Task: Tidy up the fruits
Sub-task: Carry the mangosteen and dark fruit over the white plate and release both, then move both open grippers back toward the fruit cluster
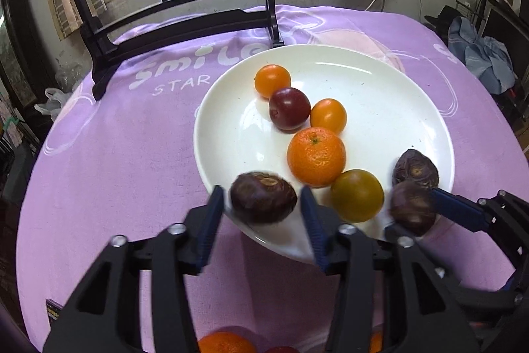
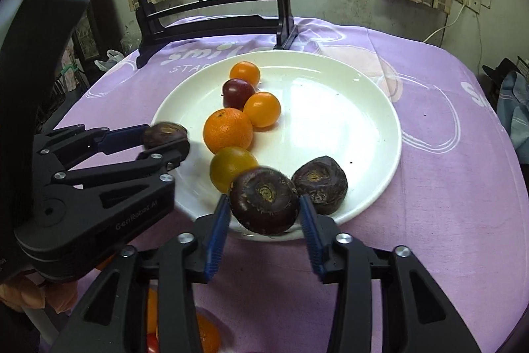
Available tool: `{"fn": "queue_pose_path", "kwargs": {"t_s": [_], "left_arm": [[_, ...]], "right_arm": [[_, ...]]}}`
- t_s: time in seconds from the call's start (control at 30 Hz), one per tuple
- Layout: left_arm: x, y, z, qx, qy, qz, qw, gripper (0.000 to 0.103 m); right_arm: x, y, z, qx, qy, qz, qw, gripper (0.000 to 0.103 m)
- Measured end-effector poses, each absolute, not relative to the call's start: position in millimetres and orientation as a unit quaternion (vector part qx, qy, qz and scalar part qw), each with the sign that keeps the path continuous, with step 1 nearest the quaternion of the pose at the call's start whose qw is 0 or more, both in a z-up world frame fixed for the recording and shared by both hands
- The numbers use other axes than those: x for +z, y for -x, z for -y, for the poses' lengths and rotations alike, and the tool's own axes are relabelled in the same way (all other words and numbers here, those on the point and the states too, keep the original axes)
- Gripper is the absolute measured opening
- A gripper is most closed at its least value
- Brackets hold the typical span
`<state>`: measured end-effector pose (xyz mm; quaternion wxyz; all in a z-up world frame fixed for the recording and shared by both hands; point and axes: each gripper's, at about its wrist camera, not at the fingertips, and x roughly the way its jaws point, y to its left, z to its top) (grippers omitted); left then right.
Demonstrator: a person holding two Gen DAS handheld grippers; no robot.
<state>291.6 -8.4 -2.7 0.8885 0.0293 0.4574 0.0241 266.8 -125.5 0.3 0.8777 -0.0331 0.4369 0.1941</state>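
Note:
A white plate (image 1: pixel 380 81) (image 2: pixel 363 108) on the purple cloth holds a mandarin (image 1: pixel 315 156) (image 2: pixel 228 130), two small orange fruits (image 1: pixel 272 80) (image 1: pixel 328 116), a dark red fruit (image 1: pixel 289 109), a yellow-green fruit (image 1: pixel 357 195) and one brown water chestnut (image 1: pixel 415 169) (image 2: pixel 320 180). My left gripper (image 1: pixel 263 204) is shut on a brown water chestnut (image 1: pixel 263 197) over the plate's near-left rim; it also shows in the right wrist view (image 2: pixel 167 139). My right gripper (image 2: pixel 264 207) is shut on another brown water chestnut (image 2: pixel 264 200) above the near rim.
A black wooden stand (image 1: pixel 185 25) (image 2: pixel 211 22) with a round painted panel sits at the back of the table. More fruit lies below the grippers near the front edge (image 1: pixel 224 343) (image 2: pixel 205 333). Clothes and clutter lie beyond the table's right side (image 1: pixel 482 55).

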Motion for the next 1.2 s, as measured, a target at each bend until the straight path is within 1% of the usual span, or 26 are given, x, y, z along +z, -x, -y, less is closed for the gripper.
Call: {"fn": "queue_pose_path", "kwargs": {"t_s": [0.03,0.07,0.2,0.33,0.43,0.8,1.2], "left_arm": [[-1.4,-288.7,7.3,0.029,-0.026,-0.455,0.889,0.065],[0.6,-284.5,6.5,0.031,-0.026,-0.452,0.891,0.067],[7.6,-267.5,6.3,0.019,-0.034,-0.444,0.895,0.072],[17.1,-243.7,5.6,0.006,-0.026,-0.432,0.901,0.084],[21.3,-223.7,5.3,0.003,-0.028,-0.424,0.905,0.088],[15.4,-156.8,-10.7,-0.012,-0.006,-0.425,0.905,0.091],[8.2,-117.2,-16.6,-0.023,0.0,-0.432,0.902,0.092]], "right_arm": [[1.6,-264.9,126.5,0.189,0.034,-0.432,0.881,0.063],[3.0,-261.7,128.1,0.19,0.034,-0.429,0.882,0.064],[8.2,-248.1,134.1,0.198,0.04,-0.425,0.882,0.064],[14.8,-232.3,146.0,0.203,0.03,-0.42,0.884,0.066],[18.1,-218.5,154.7,0.205,0.025,-0.415,0.886,0.068],[18.5,-168.4,175.2,0.212,0.003,-0.419,0.883,0.069],[12.5,-116.7,169.4,0.226,0.014,-0.425,0.877,0.069]]}}
